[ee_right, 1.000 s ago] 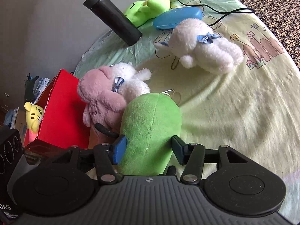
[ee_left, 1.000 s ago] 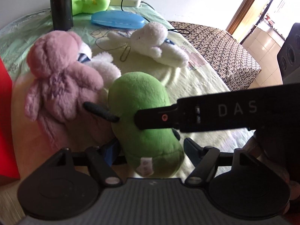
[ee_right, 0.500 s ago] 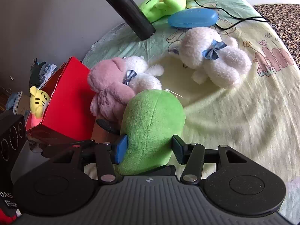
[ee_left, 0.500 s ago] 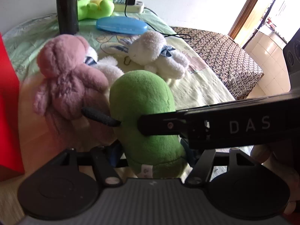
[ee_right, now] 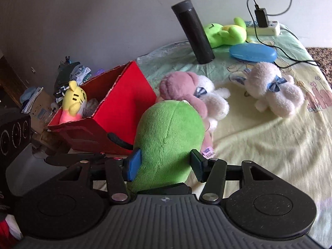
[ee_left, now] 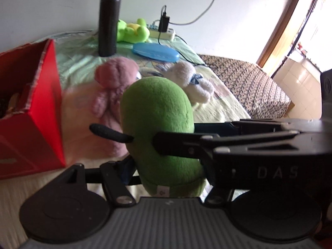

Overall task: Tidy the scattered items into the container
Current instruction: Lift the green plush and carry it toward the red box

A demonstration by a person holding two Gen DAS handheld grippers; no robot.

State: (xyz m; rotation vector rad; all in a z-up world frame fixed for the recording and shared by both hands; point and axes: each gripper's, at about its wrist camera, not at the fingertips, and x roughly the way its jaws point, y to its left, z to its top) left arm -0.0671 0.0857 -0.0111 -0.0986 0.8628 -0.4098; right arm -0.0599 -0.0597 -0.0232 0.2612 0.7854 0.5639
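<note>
1. Left wrist view: we are clamping our left gripper [ee_left: 166, 166] on the lower body of the green plush toy [ee_left: 157, 112], which is standing upright between the jaws, right in front of the camera. Our right gripper [ee_left: 174, 143] is reaching in from the right and pressing the same toy higher up. The red box [ee_left: 47, 95] is sitting to the left, the pink plush [ee_left: 112, 83] just behind the toy.

2. Right wrist view: we are squeezing the green plush toy [ee_right: 168, 139] between the pads of our right gripper [ee_right: 165, 164], blue pad on its left flank, black pad on its right. The red box [ee_right: 124, 103] is lying just left of the toy and already holding a yellow plush [ee_right: 73, 99]. A white plush [ee_right: 274, 89] is lying well apart on the bedsheet [ee_right: 259, 149].
</note>
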